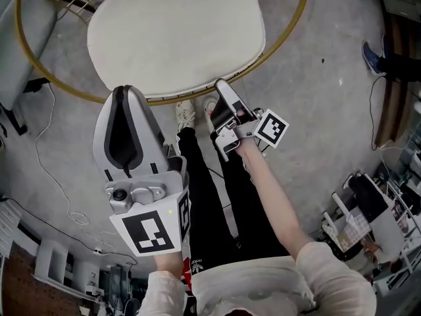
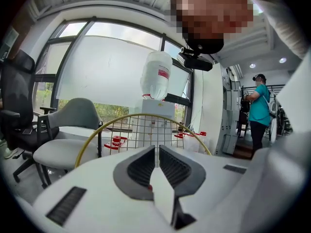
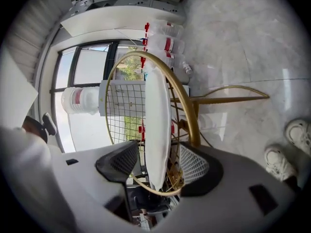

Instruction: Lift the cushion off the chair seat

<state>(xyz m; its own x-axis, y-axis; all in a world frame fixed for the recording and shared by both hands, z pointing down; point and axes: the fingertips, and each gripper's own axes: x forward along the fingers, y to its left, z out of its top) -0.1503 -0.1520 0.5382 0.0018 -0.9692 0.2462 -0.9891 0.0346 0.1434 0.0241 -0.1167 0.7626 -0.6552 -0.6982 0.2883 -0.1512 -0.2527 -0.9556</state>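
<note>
The white oval cushion (image 1: 176,31) lies on the seat of a round chair with a gold rim (image 1: 289,28). My right gripper (image 1: 221,85) is at the cushion's near edge. In the right gripper view it (image 3: 158,161) stands open, and the cushion's edge (image 3: 156,120) and the gold rim (image 3: 187,115) sit between its jaws. My left gripper (image 1: 127,91) is held up just short of the rim's near left. In the left gripper view its jaws (image 2: 157,149) are together with nothing in them, and the chair's gold wire back (image 2: 146,118) is ahead.
The person's shoes (image 1: 186,114) stand just under the chair's near edge. A cable (image 1: 52,143) trails on the floor at left. Shelving carts (image 1: 368,222) crowd the right. A grey chair (image 2: 73,115), a black office chair (image 2: 14,96) and a water dispenser (image 2: 156,74) stand beyond.
</note>
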